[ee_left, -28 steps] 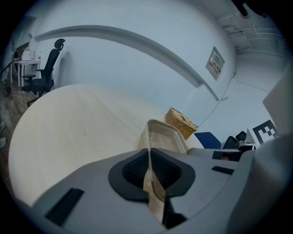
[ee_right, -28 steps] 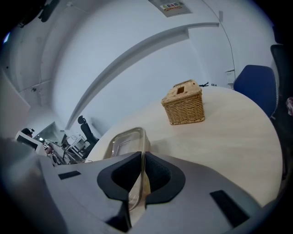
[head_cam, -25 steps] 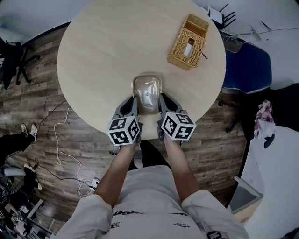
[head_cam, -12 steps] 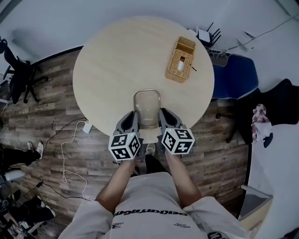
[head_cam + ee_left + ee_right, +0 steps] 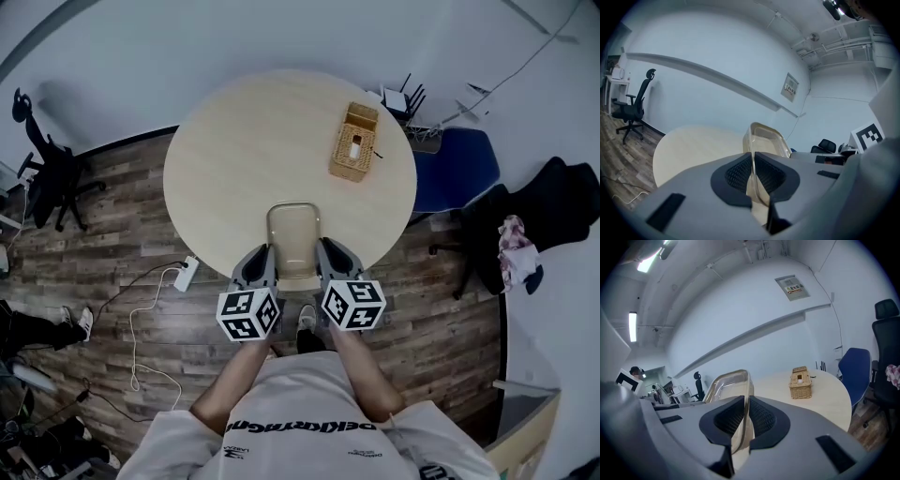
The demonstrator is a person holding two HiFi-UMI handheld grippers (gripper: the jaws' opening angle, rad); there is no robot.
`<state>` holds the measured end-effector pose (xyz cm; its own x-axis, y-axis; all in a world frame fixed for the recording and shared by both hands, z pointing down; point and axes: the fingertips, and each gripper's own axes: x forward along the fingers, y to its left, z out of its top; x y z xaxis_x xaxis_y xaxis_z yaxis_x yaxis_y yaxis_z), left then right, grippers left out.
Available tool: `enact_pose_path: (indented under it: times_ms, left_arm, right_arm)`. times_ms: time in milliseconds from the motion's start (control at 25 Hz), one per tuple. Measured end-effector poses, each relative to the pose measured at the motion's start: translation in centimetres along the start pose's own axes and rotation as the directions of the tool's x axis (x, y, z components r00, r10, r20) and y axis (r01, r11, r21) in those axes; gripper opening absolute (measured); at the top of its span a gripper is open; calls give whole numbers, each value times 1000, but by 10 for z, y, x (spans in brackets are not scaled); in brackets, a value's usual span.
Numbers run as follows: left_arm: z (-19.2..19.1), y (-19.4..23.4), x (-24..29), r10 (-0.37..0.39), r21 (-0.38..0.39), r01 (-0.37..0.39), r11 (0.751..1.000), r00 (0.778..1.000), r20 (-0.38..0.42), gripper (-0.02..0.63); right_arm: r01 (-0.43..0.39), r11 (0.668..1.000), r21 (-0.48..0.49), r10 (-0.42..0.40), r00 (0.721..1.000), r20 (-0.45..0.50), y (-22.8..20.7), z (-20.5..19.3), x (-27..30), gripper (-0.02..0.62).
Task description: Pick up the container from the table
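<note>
Head view: the left gripper (image 5: 263, 259) and the right gripper (image 5: 329, 257) sit side by side, and the container (image 5: 294, 238) lies level between them, one long side in each claw. It is held over the near edge of the round table (image 5: 234, 150), with its near end reaching past that edge. Nothing is inside it. In the left gripper view the jaws are closed to a narrow gap on the container's thin rim, with the dark meshed pads (image 5: 736, 173) pressing on both faces of the wall. The right gripper view shows the same on the other side: jaws nearly together, pads clamped on the rim, and the tray running ahead and to the left of the claw. The container is a shallow, clear plastic tray, rectangular with rounded corners and a raised lip, and the pale tabletop shows through it. Beyond both claws and off to the right, well apart from the tray, a wicker basket (image 5: 353, 142) stands on the table; something white shows through the slot in its top.
</note>
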<state>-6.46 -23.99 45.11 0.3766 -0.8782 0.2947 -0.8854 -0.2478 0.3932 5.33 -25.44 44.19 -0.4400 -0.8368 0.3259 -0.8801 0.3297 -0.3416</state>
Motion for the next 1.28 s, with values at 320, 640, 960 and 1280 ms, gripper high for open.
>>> enact_pose_path:
  times_ms: [320, 640, 960, 1280]
  left_arm:
    - [21, -14, -44, -26, 63, 21, 998, 997, 74, 35]
    - [40, -18, -69, -45, 92, 33, 995, 989, 139, 35]
    - [49, -24, -76, -66, 133, 43, 990, 983, 171, 35]
    - [54, -24, -79, -62, 145, 35, 989, 980, 188, 35]
  right_arm:
    - [-11, 998, -63, 15, 997, 72, 33, 16, -36, 63]
    - [-28, 995, -93, 41, 990, 134, 56, 28, -53, 63]
    - [-23, 993, -120, 43, 986, 164, 60, 36, -60, 63]
    - [-30, 991, -133, 53, 983, 175, 65, 39, -60, 64]
